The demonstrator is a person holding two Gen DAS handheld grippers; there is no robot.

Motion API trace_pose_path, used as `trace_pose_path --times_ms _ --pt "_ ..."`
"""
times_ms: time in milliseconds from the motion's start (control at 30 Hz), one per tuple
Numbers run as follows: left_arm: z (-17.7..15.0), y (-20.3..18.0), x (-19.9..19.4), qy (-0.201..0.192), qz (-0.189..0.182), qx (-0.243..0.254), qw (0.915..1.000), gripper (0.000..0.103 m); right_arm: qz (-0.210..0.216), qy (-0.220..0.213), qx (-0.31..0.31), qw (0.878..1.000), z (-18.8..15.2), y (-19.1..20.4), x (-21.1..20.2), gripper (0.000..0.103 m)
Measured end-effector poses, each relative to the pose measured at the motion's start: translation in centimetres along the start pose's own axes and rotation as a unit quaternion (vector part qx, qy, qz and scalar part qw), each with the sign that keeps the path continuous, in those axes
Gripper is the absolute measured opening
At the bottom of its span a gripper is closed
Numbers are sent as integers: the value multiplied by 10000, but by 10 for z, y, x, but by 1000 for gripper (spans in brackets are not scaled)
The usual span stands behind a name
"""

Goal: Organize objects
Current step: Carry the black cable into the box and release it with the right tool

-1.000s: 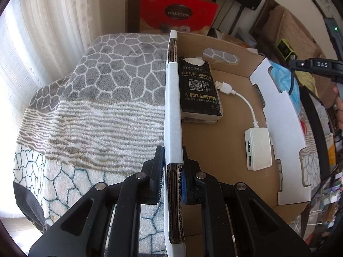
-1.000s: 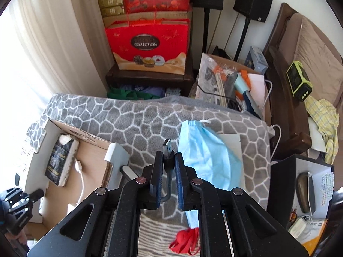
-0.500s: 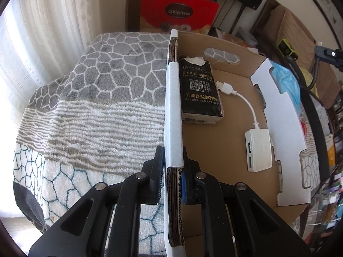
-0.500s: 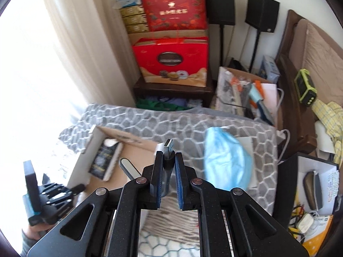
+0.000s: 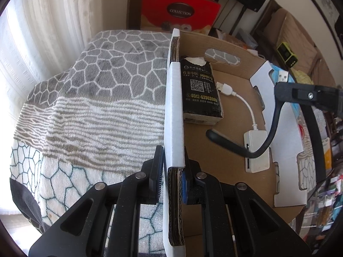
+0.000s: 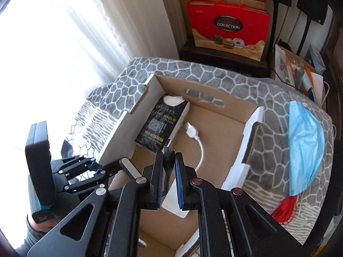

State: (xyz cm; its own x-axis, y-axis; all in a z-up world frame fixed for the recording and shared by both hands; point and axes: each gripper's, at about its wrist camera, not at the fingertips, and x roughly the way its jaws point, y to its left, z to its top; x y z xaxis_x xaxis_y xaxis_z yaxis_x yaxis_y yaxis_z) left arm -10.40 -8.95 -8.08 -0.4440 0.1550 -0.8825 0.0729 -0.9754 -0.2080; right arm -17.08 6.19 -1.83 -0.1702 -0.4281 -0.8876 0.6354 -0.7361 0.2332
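Observation:
My left gripper [image 5: 172,172] is shut on the left wall of an open cardboard box [image 5: 227,107]; it also shows in the right wrist view [image 6: 97,168]. My right gripper [image 6: 166,175] is shut on a black flexible USB light [image 5: 265,137] near its plug [image 6: 168,144] and holds it over the box [image 6: 214,132]; the light's free end [image 5: 211,133] hangs close to the box floor. In the box lie a black tissue pack [image 5: 200,94] and a white USB hub [image 5: 256,150] with its cable.
The box sits on a grey and white patterned blanket [image 5: 96,107]. A blue face mask [image 6: 304,145] and a red cord [image 6: 286,211] lie on the blanket right of the box. A red gift bag [image 6: 228,30] and speaker stands are behind.
My right gripper has moved left with the USB light from above the face mask to above the box. The light now shows inside the box in the left wrist view. The left gripper has not moved.

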Motion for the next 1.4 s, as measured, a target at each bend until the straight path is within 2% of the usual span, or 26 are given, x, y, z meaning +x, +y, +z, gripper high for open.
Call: trace_pose_path --times_ms 133,200,333,700,800,833,900,933,1167,1400 --pt "-1 3 0 5 -31 -38 10000 13 61 274 -57 9996 -5 4 21 9" --pt "-2 3 0 9 -27 -36 10000 13 -94 337 -97 9993 -6 3 28 8" --pt "-2 3 0 12 -19 -33 10000 13 -30 462 80 9989 -4 -9 38 9" --pt "-2 1 -1 14 34 -7 10000 13 -355 454 397 9976 12 -25 62 9" --pt "-1 0 -1 17 47 1 10000 13 -421 404 384 9976 16 -26 64 14" --pt "-1 0 -1 15 46 3 10000 13 -416 364 384 9977 17 -26 64 14" --pt "-1 0 -1 20 47 2 10000 13 -307 325 375 9983 19 -27 61 27" --pt "-1 0 -1 18 47 1 10000 13 -220 302 392 9985 19 -27 59 37" --pt "-1 -3 -1 17 84 27 10000 13 -51 64 403 9992 16 -28 28 37" --pt "-1 -3 -1 21 94 25 10000 13 -148 -168 469 9986 11 -47 -8 37"
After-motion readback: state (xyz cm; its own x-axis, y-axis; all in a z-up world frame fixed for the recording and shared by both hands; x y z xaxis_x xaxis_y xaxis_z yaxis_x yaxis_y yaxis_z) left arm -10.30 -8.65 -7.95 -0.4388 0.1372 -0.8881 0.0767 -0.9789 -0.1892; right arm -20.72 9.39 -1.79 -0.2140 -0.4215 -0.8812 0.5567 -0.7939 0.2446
